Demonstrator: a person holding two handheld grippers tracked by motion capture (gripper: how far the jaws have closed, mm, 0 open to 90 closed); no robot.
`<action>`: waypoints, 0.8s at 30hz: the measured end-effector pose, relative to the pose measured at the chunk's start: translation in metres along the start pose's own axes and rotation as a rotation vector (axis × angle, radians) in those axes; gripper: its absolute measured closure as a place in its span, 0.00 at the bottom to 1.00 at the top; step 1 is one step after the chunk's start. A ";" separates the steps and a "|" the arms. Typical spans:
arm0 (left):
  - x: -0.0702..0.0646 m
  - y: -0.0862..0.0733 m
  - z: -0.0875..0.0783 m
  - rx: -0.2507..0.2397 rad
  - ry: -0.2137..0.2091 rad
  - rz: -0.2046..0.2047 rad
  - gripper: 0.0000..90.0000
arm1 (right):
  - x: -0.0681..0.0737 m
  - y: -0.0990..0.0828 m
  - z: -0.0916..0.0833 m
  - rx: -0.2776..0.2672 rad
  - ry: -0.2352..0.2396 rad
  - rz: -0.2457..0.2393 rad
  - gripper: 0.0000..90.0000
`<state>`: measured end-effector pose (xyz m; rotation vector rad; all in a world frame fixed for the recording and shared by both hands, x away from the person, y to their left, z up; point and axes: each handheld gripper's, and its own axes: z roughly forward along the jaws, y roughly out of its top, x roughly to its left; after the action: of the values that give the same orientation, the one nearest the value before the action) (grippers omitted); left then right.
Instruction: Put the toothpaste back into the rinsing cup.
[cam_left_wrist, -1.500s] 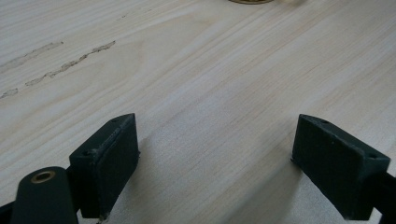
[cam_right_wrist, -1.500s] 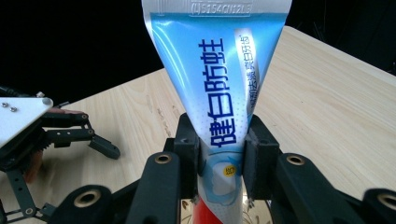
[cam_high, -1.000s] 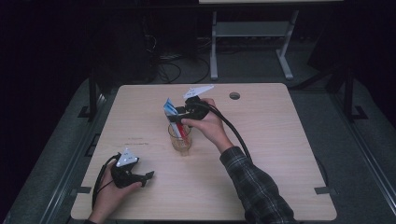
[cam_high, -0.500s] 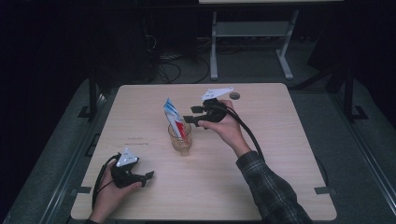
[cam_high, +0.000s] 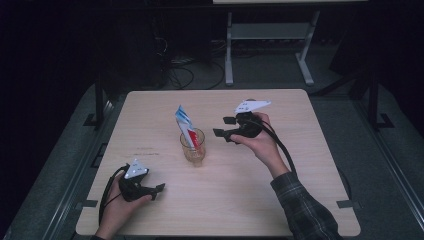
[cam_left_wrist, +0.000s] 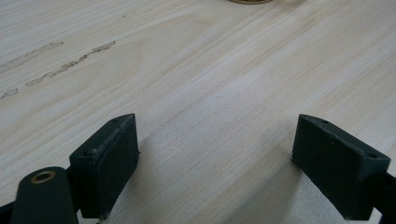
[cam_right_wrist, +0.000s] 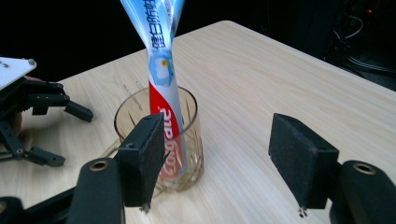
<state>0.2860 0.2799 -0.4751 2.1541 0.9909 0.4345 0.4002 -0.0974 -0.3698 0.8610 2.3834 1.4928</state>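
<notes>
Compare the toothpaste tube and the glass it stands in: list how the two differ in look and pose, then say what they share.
The toothpaste tube is opaque, printed blue, white and red; the glass is clear with an amber tint. The tube is tall, narrow and flattened towards its top; the glass is short, wide and round. The tube leans against the rim; the glass stands upright on the table. Shared: neither is held, and the open right gripper is off to one side of them.

table (cam_high: 310, 150): pale matt wood | glass (cam_right_wrist: 161, 140): clear, ribbed | toothpaste tube (cam_right_wrist: 163, 84): glossy plastic
</notes>
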 end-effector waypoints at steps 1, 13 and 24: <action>0.000 0.000 0.000 0.000 0.000 0.001 0.15 | -0.001 -0.002 -0.003 -0.003 -0.004 0.000 0.39; 0.000 0.000 0.000 0.000 0.001 0.001 0.15 | -0.007 -0.037 -0.038 0.004 -0.080 0.030 0.37; 0.000 0.000 0.000 0.000 -0.001 -0.002 0.15 | -0.013 -0.078 -0.065 0.044 -0.157 0.067 0.35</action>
<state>0.2859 0.2799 -0.4751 2.1531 0.9924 0.4330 0.3520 -0.1790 -0.4093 1.0369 2.3021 1.3461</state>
